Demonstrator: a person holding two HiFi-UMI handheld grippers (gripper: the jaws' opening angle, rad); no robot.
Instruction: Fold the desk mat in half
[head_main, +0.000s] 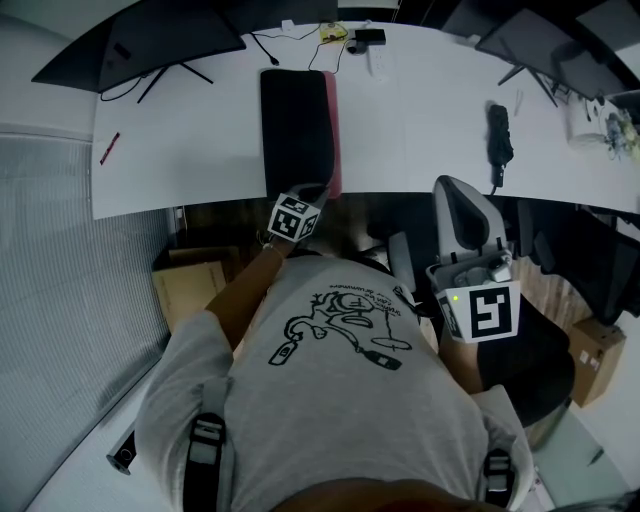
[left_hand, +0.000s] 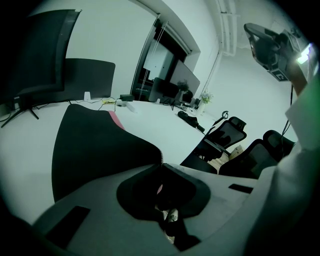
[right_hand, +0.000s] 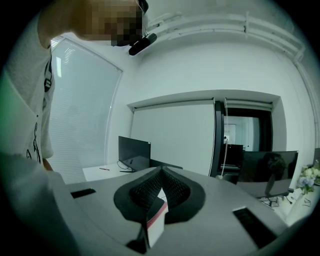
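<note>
Head view, upper centre: black desk mat with pink underside (head_main: 295, 130), doubled on white counter (head_main: 430, 140). Left gripper view: left tool (left_hand: 161, 165) clamped on its thin edge, probably limp and light, best pinched at corners. Right gripper view: right tool (right_hand: 161, 170) closed, off mat.

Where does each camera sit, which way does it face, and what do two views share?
Head view: on the person's head, facing steeply down at the desk and desk mat; shows the shirt, left tool and right tool.
Left gripper view: on the left tool, facing along its jaws over the desk mat toward monitors; shows shirt and right tool.
Right gripper view: on the right tool, facing nearly level toward a wall; shows the shirt.
Shared: head and left gripper views both show desk mat and right tool.
</note>
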